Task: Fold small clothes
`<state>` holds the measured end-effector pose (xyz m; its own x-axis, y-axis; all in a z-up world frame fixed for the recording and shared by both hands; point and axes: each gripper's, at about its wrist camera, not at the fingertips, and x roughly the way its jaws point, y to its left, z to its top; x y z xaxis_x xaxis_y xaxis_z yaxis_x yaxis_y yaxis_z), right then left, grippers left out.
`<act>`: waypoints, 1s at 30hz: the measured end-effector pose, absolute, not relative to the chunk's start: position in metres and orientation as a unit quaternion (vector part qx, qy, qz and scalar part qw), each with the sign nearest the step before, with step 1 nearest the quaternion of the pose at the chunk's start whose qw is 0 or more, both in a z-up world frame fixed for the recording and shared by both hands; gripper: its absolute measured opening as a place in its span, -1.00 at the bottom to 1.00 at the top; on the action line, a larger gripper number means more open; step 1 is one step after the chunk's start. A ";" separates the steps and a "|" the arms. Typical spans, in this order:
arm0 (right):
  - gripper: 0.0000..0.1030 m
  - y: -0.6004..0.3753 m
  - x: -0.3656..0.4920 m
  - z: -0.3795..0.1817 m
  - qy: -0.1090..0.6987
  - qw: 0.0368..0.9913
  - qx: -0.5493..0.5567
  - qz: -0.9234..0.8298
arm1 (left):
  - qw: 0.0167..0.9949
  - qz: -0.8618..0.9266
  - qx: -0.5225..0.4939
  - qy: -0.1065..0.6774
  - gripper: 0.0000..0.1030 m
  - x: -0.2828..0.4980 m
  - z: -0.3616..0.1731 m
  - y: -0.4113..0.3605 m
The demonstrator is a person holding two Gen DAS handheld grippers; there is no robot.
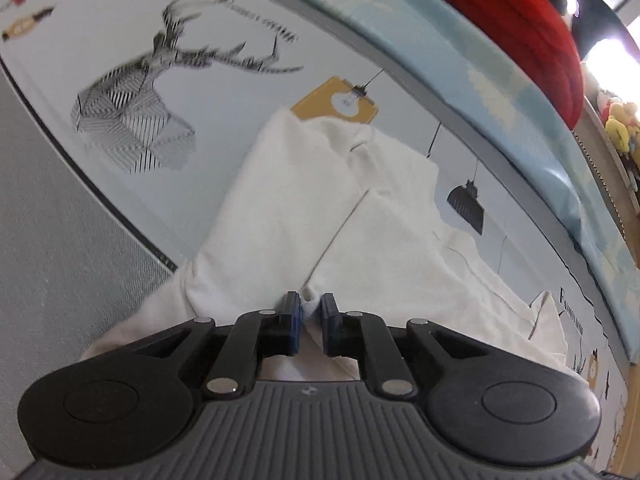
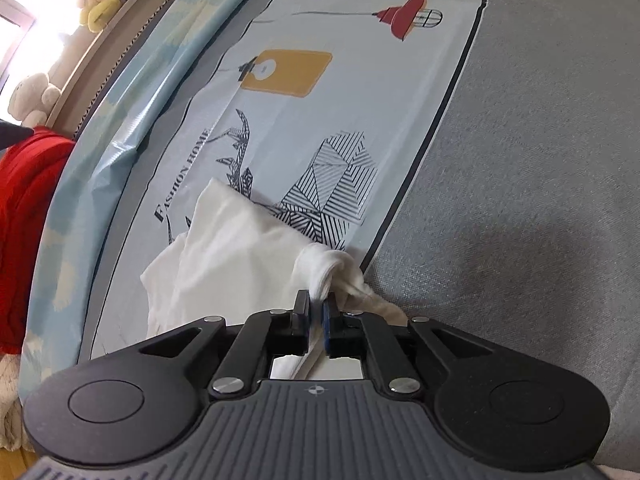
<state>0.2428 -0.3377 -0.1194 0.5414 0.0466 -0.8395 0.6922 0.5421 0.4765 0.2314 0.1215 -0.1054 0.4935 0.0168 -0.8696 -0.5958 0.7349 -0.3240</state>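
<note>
White garment (image 1: 304, 208) at centre frame in the left wrist view, spread over a printed mat (image 1: 224, 120) on the worktop. Soft, matte cotton-like cloth, creased, with a seam line running diagonally from lower centre toward the upper right and loose folds bunched at its right edge. Partly covering a yellow lamp print (image 1: 336, 100) at its top; striped deer print (image 1: 136, 120) to the upper left, uncovered. Left gripper (image 1: 310, 312) at lower centre, pressed nearly together, pinching a small tuck of the white cloth between blue pads.

In the right wrist view, same garment (image 2: 232, 256) at lower centre, lying over the mat's near edge beside grey fabric surface (image 2: 520, 200). Twisted, rolled corner rising at centre. Right gripper (image 2: 316, 312) clamped tight on that rolled edge.
</note>
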 end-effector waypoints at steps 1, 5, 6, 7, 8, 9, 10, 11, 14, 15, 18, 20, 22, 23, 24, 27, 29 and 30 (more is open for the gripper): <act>-0.92 -0.338 0.242 -0.118 0.428 0.767 0.429 -0.210 | 0.809 0.189 -0.310 0.463 -0.85 0.230 -0.100 0.121; -0.92 -0.335 0.240 -0.106 0.421 0.774 0.427 -0.203 | 0.836 0.190 -0.298 0.420 -0.86 0.220 -0.056 0.118; -0.92 -0.333 0.240 -0.103 0.418 0.777 0.427 -0.198 | 0.842 0.195 -0.292 0.409 -0.86 0.216 -0.045 0.118; -0.92 -0.332 0.240 -0.099 0.415 0.781 0.425 -0.192 | 0.849 0.204 -0.284 0.397 -0.86 0.211 -0.036 0.119; -0.92 -0.329 0.240 -0.095 0.412 0.785 0.423 -0.185 | 0.851 0.216 -0.275 0.391 -0.86 0.207 -0.031 0.120; -0.92 -0.326 0.241 -0.092 0.413 0.788 0.421 -0.175 | 0.846 0.233 -0.270 0.396 -0.86 0.203 -0.030 0.123; -0.92 -0.324 0.241 -0.092 0.418 0.787 0.422 -0.166 | 0.833 0.245 -0.278 0.410 -0.84 0.201 -0.035 0.127; -0.91 -0.321 0.242 -0.095 0.433 0.780 0.423 -0.158 | 0.814 0.255 -0.296 0.430 -0.84 0.199 -0.043 0.133; -0.76 -0.320 0.241 -0.114 0.491 0.745 0.411 -0.185 | 0.769 0.293 -0.325 0.466 -0.83 0.190 -0.065 0.148; -0.70 -0.322 0.237 -0.119 0.503 0.735 0.409 -0.200 | 0.775 0.302 -0.311 0.461 -0.83 0.190 -0.062 0.149; -0.70 -0.322 0.229 -0.115 0.505 0.732 0.403 -0.216 | 0.810 0.287 -0.288 0.423 -0.70 0.191 -0.043 0.144; -0.70 -0.316 0.226 -0.097 0.479 0.759 0.383 -0.217 | 0.830 0.264 -0.283 0.401 -0.59 0.192 -0.034 0.139; -0.70 -0.312 0.218 -0.079 0.428 0.791 0.381 -0.215 | 0.834 0.242 -0.288 0.404 -0.59 0.194 -0.035 0.136; -0.70 -0.312 0.215 -0.072 0.400 0.805 0.385 -0.209 | 0.829 0.235 -0.298 0.410 -0.59 0.195 -0.040 0.137; -0.70 -0.313 0.215 -0.069 0.383 0.816 0.382 -0.205 | 0.819 0.230 -0.312 0.423 -0.59 0.195 -0.048 0.139; -0.69 -0.321 0.228 -0.082 0.388 0.816 0.388 -0.182 | 0.764 0.239 -0.360 0.479 -0.59 0.197 -0.085 0.150; -0.69 -0.330 0.240 -0.108 0.438 0.782 0.401 -0.191 | 0.742 0.263 -0.359 0.501 -0.58 0.195 -0.100 0.156; -0.64 -0.335 0.242 -0.120 0.463 0.763 0.398 -0.211 | 0.742 0.265 -0.359 0.500 -0.58 0.195 -0.100 0.156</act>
<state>0.2417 -0.3350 -0.1197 0.4820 0.0468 -0.8749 0.6912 0.5934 0.4125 0.1946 0.1557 -0.1002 0.3600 0.0341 -0.9323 -0.7526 0.6011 -0.2686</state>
